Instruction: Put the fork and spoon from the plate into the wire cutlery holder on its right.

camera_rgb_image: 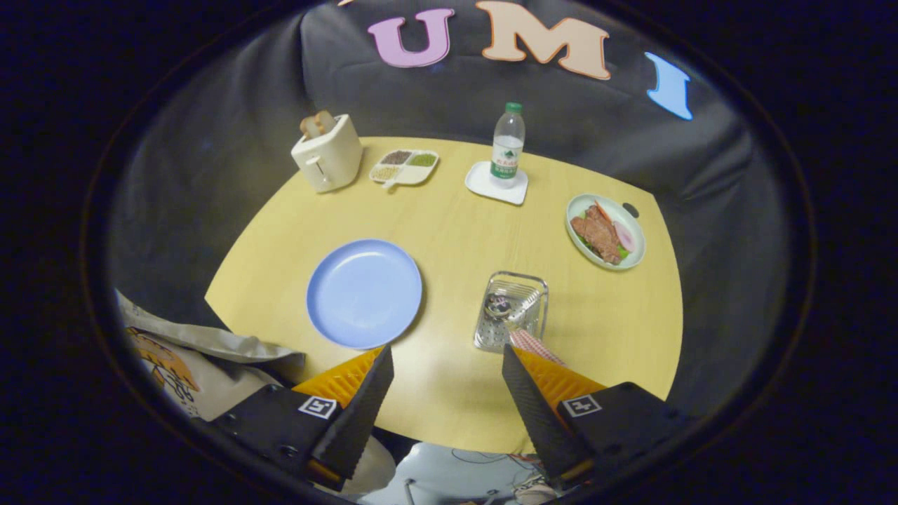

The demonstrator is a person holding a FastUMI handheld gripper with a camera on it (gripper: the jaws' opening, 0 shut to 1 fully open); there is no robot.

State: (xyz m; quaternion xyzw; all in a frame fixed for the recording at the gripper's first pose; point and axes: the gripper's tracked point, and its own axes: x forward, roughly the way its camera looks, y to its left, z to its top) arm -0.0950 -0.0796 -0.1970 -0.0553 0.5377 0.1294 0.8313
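Observation:
A round blue plate [364, 292] lies on the yellow table just beyond my left finger, and nothing lies on it. To its right stands the wire cutlery holder [511, 311], with a spoon bowl [499, 306] and a fork head showing inside it. Two checked handles [533, 345] stick out of its near end, close to my right finger. My gripper [447, 360] hovers high over the table's near edge, open, with only bare table between the fingers.
At the back of the table [449, 231] stand a cream toaster [327, 153] with bread, a divided snack dish [405, 167] and a water bottle [507, 146] on a white coaster. A green plate of meat [605, 231] sits far right. A person's printed clothing [175, 361] shows near left.

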